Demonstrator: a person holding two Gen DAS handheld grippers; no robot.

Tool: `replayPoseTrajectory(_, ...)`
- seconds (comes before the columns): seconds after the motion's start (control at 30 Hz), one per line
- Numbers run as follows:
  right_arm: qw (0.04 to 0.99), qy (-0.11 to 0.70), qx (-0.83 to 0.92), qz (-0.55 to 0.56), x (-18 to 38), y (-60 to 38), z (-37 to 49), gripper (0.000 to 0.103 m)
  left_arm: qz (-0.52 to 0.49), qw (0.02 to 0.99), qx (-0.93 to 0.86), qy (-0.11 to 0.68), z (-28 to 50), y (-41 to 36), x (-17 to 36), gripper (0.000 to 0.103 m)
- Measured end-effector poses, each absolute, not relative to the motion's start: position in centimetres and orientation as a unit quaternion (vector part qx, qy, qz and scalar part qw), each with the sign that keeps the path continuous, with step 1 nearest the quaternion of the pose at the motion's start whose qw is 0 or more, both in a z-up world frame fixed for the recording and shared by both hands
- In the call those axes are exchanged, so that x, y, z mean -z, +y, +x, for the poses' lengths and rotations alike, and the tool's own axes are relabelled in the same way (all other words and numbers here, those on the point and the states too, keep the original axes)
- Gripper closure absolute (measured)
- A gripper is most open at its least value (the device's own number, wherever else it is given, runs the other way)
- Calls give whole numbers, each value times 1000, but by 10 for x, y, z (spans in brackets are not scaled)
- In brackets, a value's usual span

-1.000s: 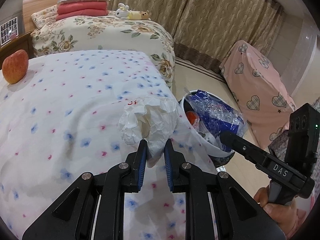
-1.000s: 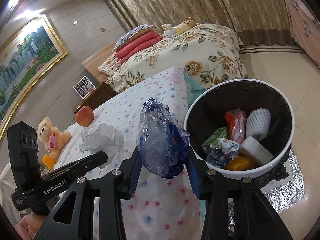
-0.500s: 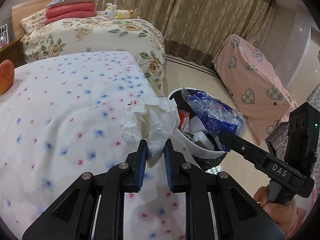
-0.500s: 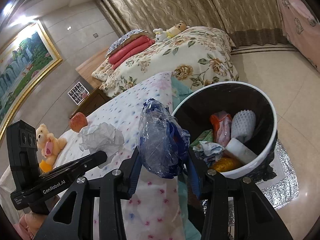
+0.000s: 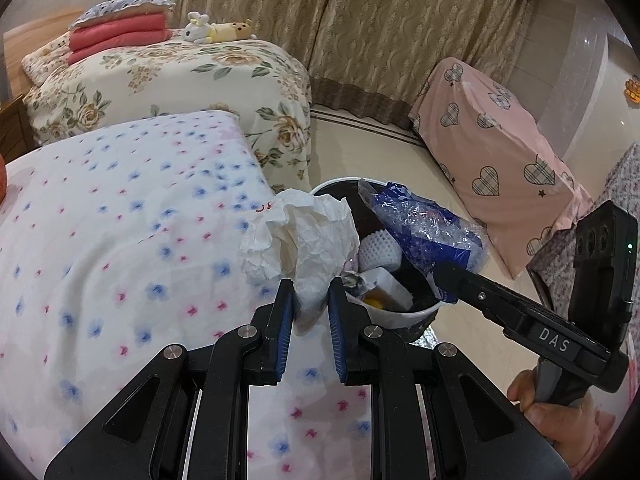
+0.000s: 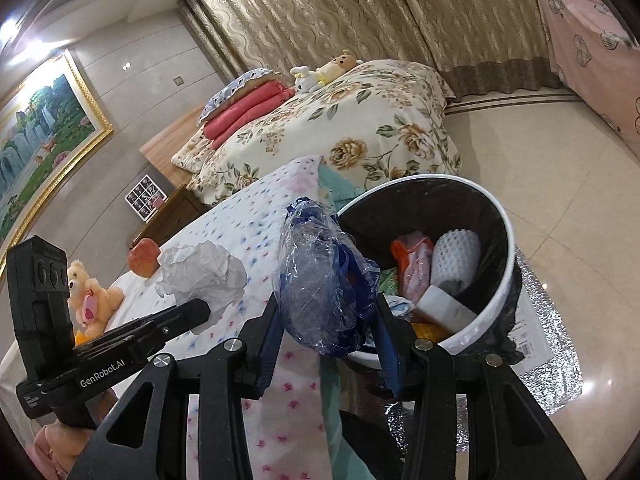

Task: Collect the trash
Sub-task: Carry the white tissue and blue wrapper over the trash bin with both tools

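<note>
Both loads have advanced toward the bin at 3 o'clock: left hand-held gripper pinches light crumpled paper narrowly, right hand-held gripper clamps a soft, slippery plastic bag mid-bulk.

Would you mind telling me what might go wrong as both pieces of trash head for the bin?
The left gripper pinches only the low tip of the crumpled white paper, so it may slip out over the bedspread. The light blue plastic bag may drift past the bin's rim on release.

Apple beside teddy bear on bedspread.
</note>
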State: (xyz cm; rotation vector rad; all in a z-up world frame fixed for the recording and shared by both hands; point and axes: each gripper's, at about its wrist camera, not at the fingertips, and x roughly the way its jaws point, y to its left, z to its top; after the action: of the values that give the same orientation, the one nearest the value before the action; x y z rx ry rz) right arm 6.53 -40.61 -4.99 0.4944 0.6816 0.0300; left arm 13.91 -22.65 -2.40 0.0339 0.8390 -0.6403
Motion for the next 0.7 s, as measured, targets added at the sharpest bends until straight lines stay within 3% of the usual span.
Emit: replayPoseTrajectory(0.7, 911, 334, 4, 241, 52, -421, 64, 60, 38, 860, 320, 396, 144, -255, 21, 87)
